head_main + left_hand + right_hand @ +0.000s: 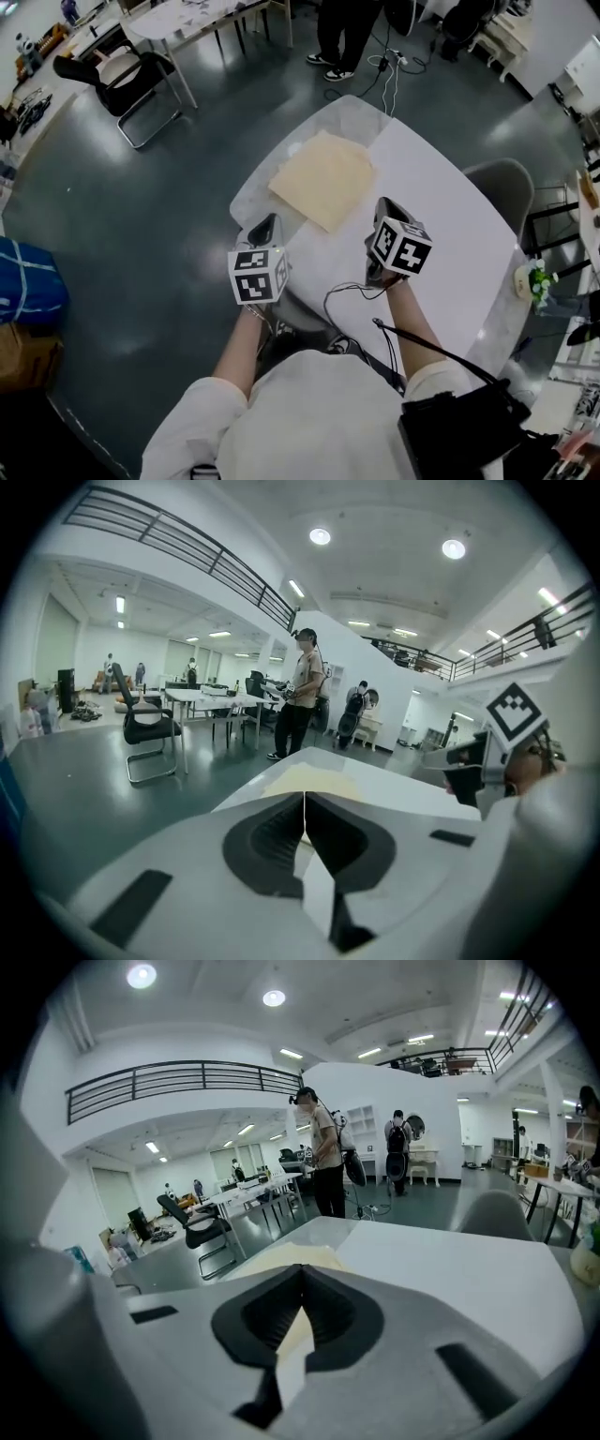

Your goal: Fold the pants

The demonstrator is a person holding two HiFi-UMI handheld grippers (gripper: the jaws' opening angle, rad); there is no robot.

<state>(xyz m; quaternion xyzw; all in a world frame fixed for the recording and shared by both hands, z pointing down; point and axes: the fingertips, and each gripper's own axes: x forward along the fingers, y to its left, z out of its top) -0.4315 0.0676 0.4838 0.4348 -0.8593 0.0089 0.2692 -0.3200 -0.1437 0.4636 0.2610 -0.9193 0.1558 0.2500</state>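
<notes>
My left gripper (264, 223) and right gripper (387, 208), jaws closed and empty, are held side by side, tilted downward, just short of the folded pants (323, 178).

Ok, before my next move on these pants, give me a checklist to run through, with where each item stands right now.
1. The left tongs hold nothing: ok, jaws together with nothing between them.
2. The right tongs hold nothing: ok, jaws together with nothing between them.
3. The pants lie wholly on the table as a flat folded rectangle: ok.
4. Both tongs are off the cloth, on its near side: ok.
5. The layers under the top fold line up: cannot tell, only the top shows.
6. Tongs open, ready for a fresh grasp: not ok, both are shut.
</notes>
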